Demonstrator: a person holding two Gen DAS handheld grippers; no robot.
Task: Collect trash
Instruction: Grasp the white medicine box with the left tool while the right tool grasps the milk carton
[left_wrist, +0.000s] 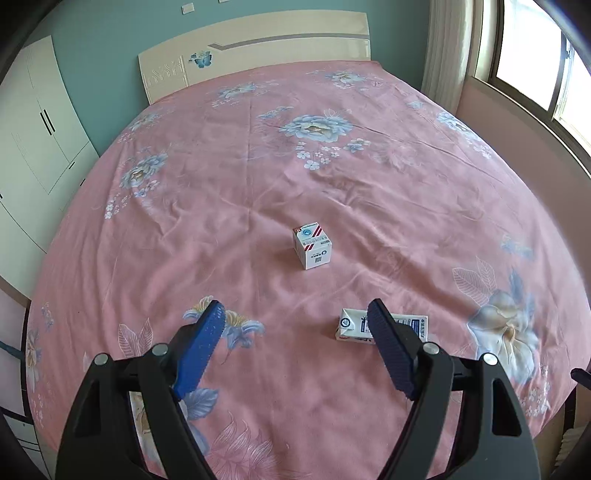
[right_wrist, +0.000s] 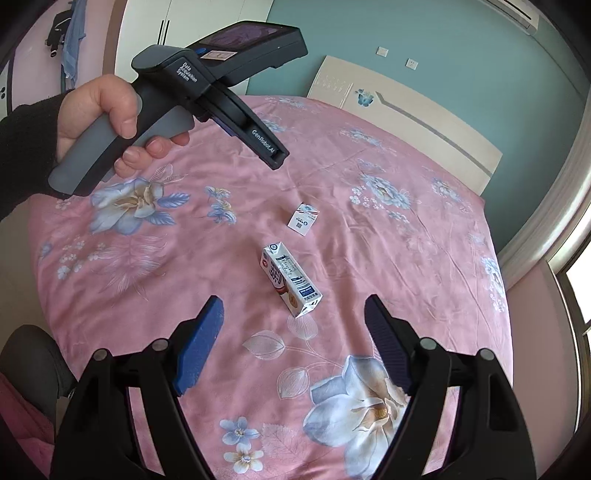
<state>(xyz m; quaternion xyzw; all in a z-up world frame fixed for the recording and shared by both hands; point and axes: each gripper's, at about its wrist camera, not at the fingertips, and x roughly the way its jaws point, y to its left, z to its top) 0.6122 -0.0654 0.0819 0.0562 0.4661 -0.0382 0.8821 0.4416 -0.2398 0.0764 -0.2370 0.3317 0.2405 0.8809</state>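
A small white box (left_wrist: 312, 245) stands upright on the pink flowered bedsheet (left_wrist: 258, 184); the right wrist view shows the box (right_wrist: 303, 218) further back. A white milk carton (left_wrist: 349, 325) lies flat nearer to me, half hidden behind my left gripper's right finger. My left gripper (left_wrist: 296, 306) hovers open above the sheet with nothing between its fingers, and the carton sits just right of the gap. My right gripper (right_wrist: 293, 300) is open and empty, with the carton (right_wrist: 291, 278) lying just beyond its fingertips. A hand (right_wrist: 99, 114) holds the left gripper's handle at the upper left.
The cream headboard (left_wrist: 258, 44) and teal wall close off the far end of the bed. White wardrobe doors (left_wrist: 40, 122) stand to the left. A window (left_wrist: 535, 55) with a curtain is at the right. The bed's near edge drops off at lower left (right_wrist: 26, 354).
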